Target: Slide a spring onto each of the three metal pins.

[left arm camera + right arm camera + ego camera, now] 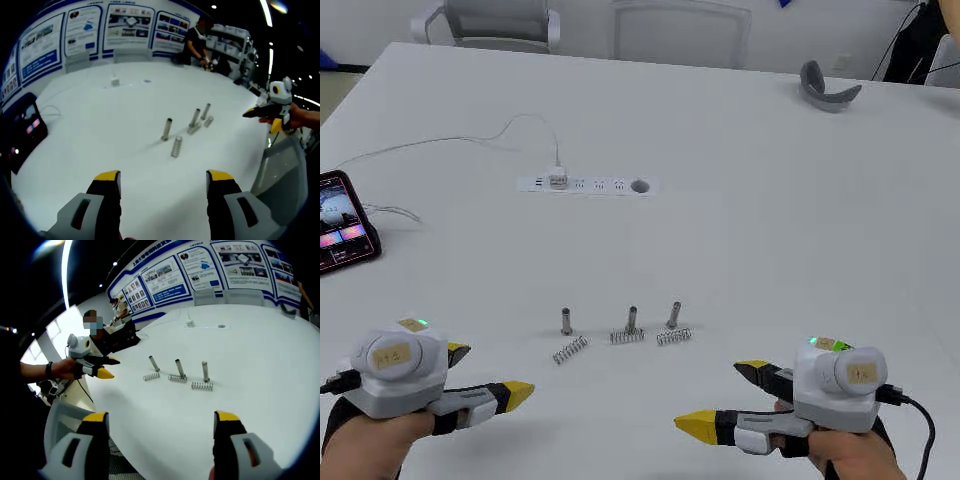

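Nothing of the task looks done yet, and all three slides are still to do. The left hand-held gripper (490,372), at the lower left of the head view, is spread wide and empty. In its own view the two yellow tips stand parted over the bare white bench (770,250). The right hand-held gripper (715,397), at the lower right, is likewise wide open and holds nothing. Both seem to hover just clear of the surface, well apart from the parts. Further up, in the lower middle of the frame, the left spring (571,349), middle spring (627,337) and right spring (673,337) lie flat and loose. Each rests just in front of its own pin. The left pin (566,320), middle pin (631,319) and right pin (673,314) stand bare in a row. The left spring lies at a slant, while the other two lie roughly level.
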Demonstrator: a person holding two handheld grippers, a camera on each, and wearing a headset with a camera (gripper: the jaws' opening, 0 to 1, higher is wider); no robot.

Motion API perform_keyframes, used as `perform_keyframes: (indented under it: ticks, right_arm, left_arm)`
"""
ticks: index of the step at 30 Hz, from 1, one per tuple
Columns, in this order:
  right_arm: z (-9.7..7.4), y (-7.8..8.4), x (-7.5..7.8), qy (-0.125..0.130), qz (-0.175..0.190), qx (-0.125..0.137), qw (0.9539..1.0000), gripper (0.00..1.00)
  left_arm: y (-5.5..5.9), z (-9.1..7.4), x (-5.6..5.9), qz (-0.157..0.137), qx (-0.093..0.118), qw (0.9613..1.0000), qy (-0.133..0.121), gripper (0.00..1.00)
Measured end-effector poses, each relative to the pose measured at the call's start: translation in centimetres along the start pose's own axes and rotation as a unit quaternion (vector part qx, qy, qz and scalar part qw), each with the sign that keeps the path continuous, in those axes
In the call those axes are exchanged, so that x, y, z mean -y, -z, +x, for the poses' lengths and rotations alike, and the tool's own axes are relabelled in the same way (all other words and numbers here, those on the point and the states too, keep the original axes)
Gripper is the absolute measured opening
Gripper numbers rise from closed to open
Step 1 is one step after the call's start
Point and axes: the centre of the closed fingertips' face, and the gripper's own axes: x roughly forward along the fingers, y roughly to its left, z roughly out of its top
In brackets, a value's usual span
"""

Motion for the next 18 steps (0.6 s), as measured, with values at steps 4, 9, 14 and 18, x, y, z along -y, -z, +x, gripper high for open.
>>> perform_keyframes:
  ticks: [4, 9, 14, 18]
  right_arm:
    - [0.1, 0.0, 0.0, 0.0, 0.001, -0.002, 1.0, 0.88]
    - [0.3, 0.2, -0.2, -0.002, 0.0, -0.008, 1.0, 0.88]
    - [0.6, 0.5, -0.4, -0.004, -0.007, -0.016, 0.9998, 0.88]
    - [0.7, 0.4, -0.5, -0.005, -0.009, -0.017, 0.9998, 0.89]
  left_arm:
    - [0.3, -0.3, -0.1, -0.002, -0.001, 1.0, 0.003, 0.74]
    - [0.6, -0.4, 0.0, -0.004, -0.003, 1.0, 0.004, 0.75]
    - [0.6, -0.4, 0.6, 0.002, -0.008, 0.9999, 0.011, 0.76]
    - [0.4, -0.4, 1.3, 0.008, -0.012, 0.9997, 0.018, 0.77]
